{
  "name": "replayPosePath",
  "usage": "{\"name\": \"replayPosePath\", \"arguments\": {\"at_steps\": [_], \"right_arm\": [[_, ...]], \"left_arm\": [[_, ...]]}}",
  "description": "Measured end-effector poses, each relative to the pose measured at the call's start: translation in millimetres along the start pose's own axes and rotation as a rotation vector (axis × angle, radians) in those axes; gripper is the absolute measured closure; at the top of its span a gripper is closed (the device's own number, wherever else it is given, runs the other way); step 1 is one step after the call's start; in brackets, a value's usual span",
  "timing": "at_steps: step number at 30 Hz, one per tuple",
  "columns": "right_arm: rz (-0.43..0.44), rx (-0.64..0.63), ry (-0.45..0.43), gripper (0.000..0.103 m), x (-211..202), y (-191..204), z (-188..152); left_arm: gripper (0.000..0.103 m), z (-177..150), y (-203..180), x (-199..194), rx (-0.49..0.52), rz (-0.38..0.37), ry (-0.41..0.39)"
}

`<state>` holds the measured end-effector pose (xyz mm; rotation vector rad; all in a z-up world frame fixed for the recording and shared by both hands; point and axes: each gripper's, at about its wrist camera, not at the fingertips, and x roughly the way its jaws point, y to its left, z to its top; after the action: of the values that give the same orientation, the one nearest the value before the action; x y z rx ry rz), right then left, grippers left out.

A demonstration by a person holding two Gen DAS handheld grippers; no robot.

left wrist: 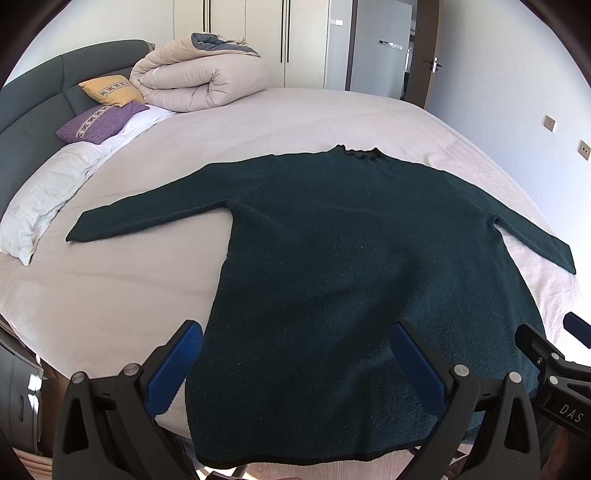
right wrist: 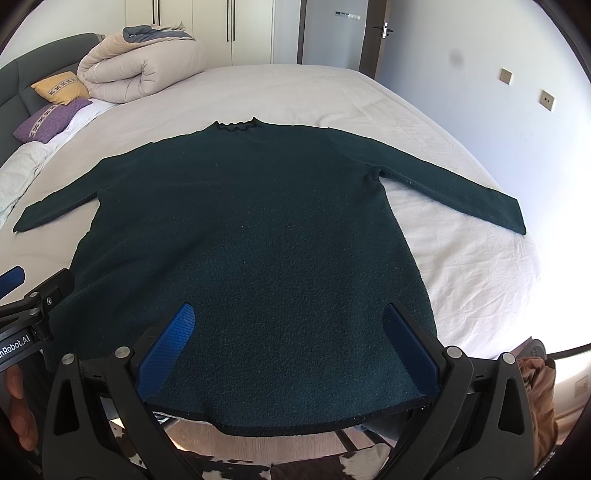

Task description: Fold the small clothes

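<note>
On white-sheeted bed (left wrist: 295,122), near its front edge: dark green fuzzy long-sleeved sweater (left wrist: 351,258), spread flat, both sleeves out, collar far, hem overhanging slightly. No fold made yet; by appearance, sleeves, sides and final halving all still to do. Left gripper (left wrist: 295,365) and right gripper (right wrist: 291,343) both gaping wide above hem, gripping nothing.

Home bedroom, wide bed (left wrist: 258,122), rolled duvet (left wrist: 199,79), pillows (left wrist: 99,122), wardrobe doors (left wrist: 251,33)
</note>
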<state>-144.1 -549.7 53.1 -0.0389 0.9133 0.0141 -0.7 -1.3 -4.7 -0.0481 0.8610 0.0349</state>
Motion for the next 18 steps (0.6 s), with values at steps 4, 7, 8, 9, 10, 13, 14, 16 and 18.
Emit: {"name": "replayPosePath", "arguments": {"at_steps": [4, 7, 8, 9, 10, 13, 14, 16, 18], "right_arm": [[0.000, -0.001, -0.001, 0.000, -0.5, -0.2, 0.5], [0.001, -0.001, 0.000, 0.000, -0.4, -0.3, 0.6], [0.000, -0.001, 0.000, 0.000, -0.5, -0.3, 0.6], [0.001, -0.001, 0.000, 0.000, -0.3, -0.2, 0.4], [0.001, -0.001, 0.000, 0.000, -0.5, -0.4, 0.5], [0.000, -0.001, 0.000, 0.000, -0.1, 0.6, -0.1], [0.000, -0.001, 0.001, 0.000, 0.0, 0.7, -0.2], [0.001, -0.001, 0.001, 0.000, 0.0, 0.5, 0.0], [0.001, -0.001, 0.001, 0.000, 0.1, 0.6, -0.2]], "left_arm": [[0.000, -0.4, -0.1, 0.2, 0.000, 0.000, 0.001], [0.000, -1.4, 0.0, 0.2, -0.001, -0.001, 0.001], [0.000, -0.7, 0.1, 0.2, 0.000, -0.001, 0.001], [0.000, -0.8, 0.1, 0.2, -0.001, -0.001, 0.001], [0.000, -1.3, 0.0, 0.3, -0.001, -0.001, 0.001], [0.000, -1.8, -0.1, 0.6, -0.001, -0.001, 0.001], [0.000, -2.1, -0.2, 0.6, -0.001, -0.001, 0.001], [0.000, -2.1, -0.2, 0.7, -0.001, -0.002, 0.001], [0.000, -1.2, 0.0, 0.7, -0.001, -0.001, 0.002]]}}
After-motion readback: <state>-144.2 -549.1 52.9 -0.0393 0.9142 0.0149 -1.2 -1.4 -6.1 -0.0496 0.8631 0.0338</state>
